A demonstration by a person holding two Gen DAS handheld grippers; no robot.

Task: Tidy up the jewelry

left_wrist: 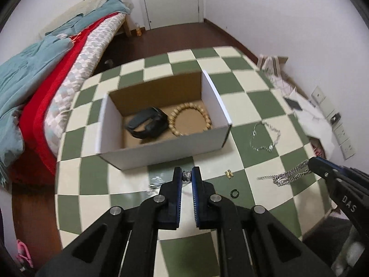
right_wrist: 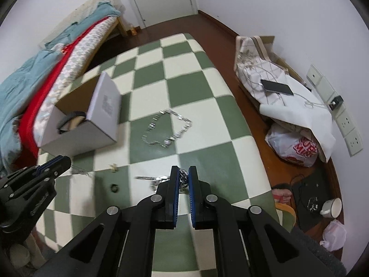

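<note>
Left gripper, black with blue pads, sits nearest in the left wrist view, jaws pinched on a small silver chain piece just above the green-and-cream checkered tabletop. Just beyond it: white cardboard box, open top, holding a black smartwatch band on the left and a tan wooden bead bracelet on the right, touching each other. Right of the box, a thin silver necklace lies looped on the table. Near right: small gold clasp and a dark green ring, apart from each other. Far right edge: right gripper clamping a chunky silver curb chain. Right wrist view: right gripper nearest, jaws squeezed on the curb chain, rest of it trailing left, blurred. Thin necklace lies further out, centre. Box far left, watch band visible inside. Left gripper at left edge, jaw state unclear from here. Gold clasp and green ring sit between the two grippers.
</note>
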